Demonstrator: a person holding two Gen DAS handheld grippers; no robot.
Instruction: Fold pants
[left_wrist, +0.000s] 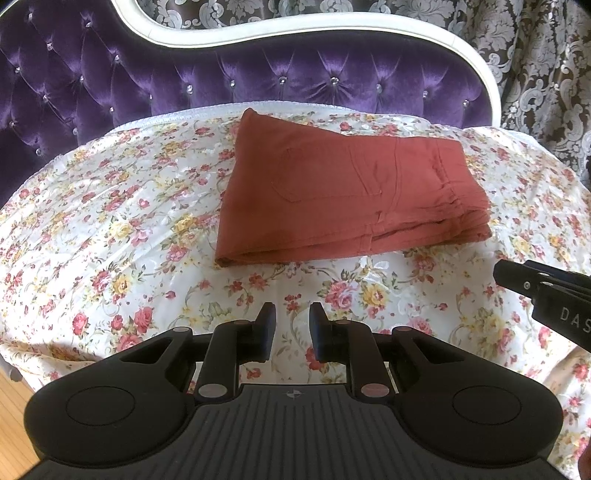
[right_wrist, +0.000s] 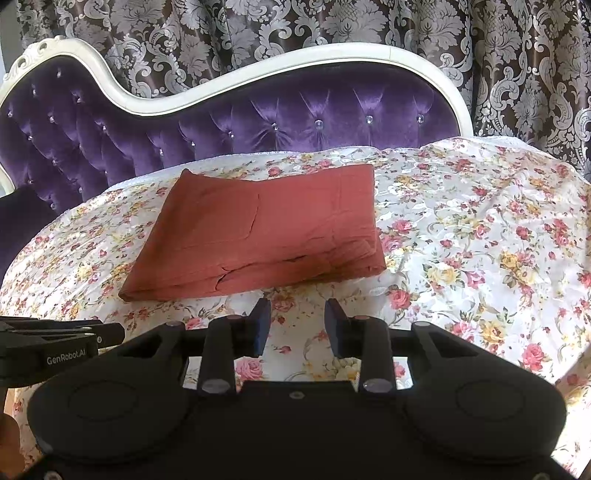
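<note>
While both grippers, left gripper (left_wrist: 292, 334) and right gripper (right_wrist: 297, 325), hover parted and empty near the folded pants (left_wrist: 343, 188) on the floral cover (left_wrist: 110, 229), any nudge could slide the loose near-right layers apart.

Rust-red pants (left_wrist: 343, 192) lie folded flat on floral cover (left_wrist: 110, 229).

Matte black left tongs (left_wrist: 292, 334) showing dark blue pads (left_wrist: 266, 330), a ribbed housing and round pinkish pivot caps; black right tongs (right_wrist: 297, 326) bearing silvery screws, the neighbouring unit wearing white "GenRobot.AI" lettering.
</note>
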